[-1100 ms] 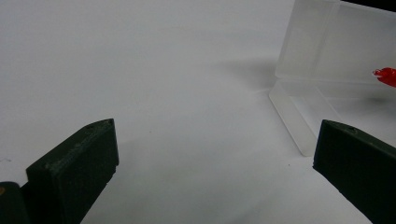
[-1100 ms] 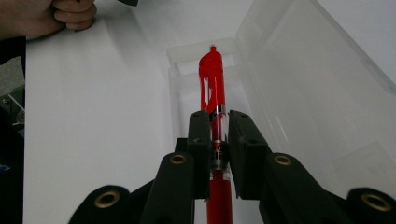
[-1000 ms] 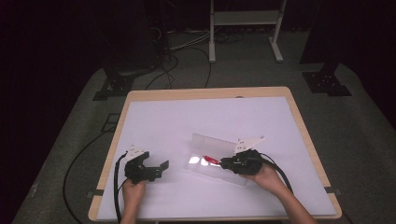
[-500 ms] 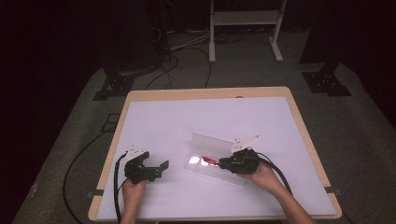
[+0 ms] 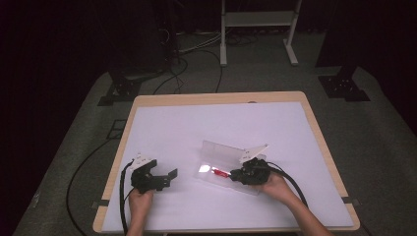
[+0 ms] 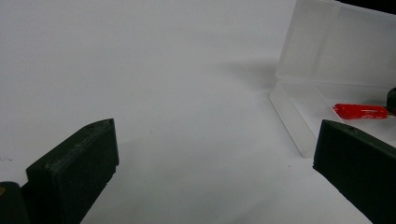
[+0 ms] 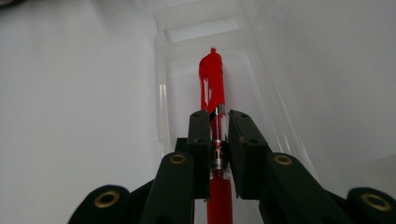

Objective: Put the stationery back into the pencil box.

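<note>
This looks like a lab or recording studio set up for filming handwork. A wood-edged table (image 5: 314, 137) covered with a white sheet (image 5: 221, 132) stands on grey carpet (image 5: 373, 128) amid dark surroundings. Black cables (image 5: 196, 64) trail over the floor, black stand feet (image 5: 120, 91) rest near the table's far corners, and a white metal frame (image 5: 255, 19) stands behind.
</note>
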